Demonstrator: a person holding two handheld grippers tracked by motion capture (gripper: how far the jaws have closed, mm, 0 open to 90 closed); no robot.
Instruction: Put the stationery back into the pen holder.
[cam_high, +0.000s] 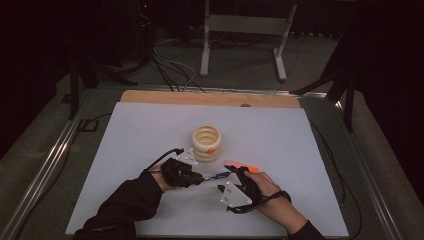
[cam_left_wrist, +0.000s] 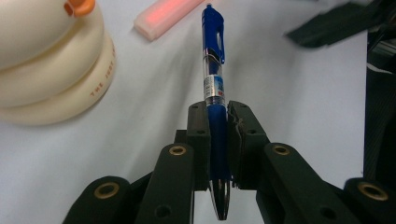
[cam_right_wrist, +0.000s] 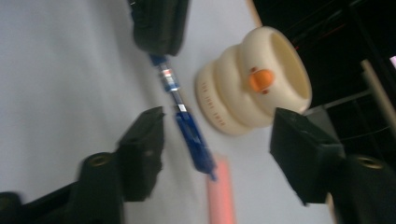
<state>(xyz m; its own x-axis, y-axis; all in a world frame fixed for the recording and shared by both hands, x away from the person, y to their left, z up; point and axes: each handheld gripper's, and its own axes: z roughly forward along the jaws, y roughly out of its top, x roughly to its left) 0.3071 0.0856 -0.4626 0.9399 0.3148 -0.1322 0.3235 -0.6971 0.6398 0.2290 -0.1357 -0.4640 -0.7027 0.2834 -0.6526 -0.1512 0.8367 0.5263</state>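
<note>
L gripper (cam_left_wrist: 218, 122) clamped on blue pen (cam_left_wrist: 214, 70), mid-table nr front edge, just beside cream holder (cam_high: 207, 143). R gripper (cam_right_wrist: 217, 140) jaws apart round pen's clip end, not touching

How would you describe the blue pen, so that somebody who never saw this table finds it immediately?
Start at the cream ribbed holder standing in the middle of the white table. Just in front of it, the left gripper holds the blue pen clamped around its barrel. Unlike the flat pink eraser-like bar lying beside it, the pen is slim, with a clear middle and a blue clip.
</note>
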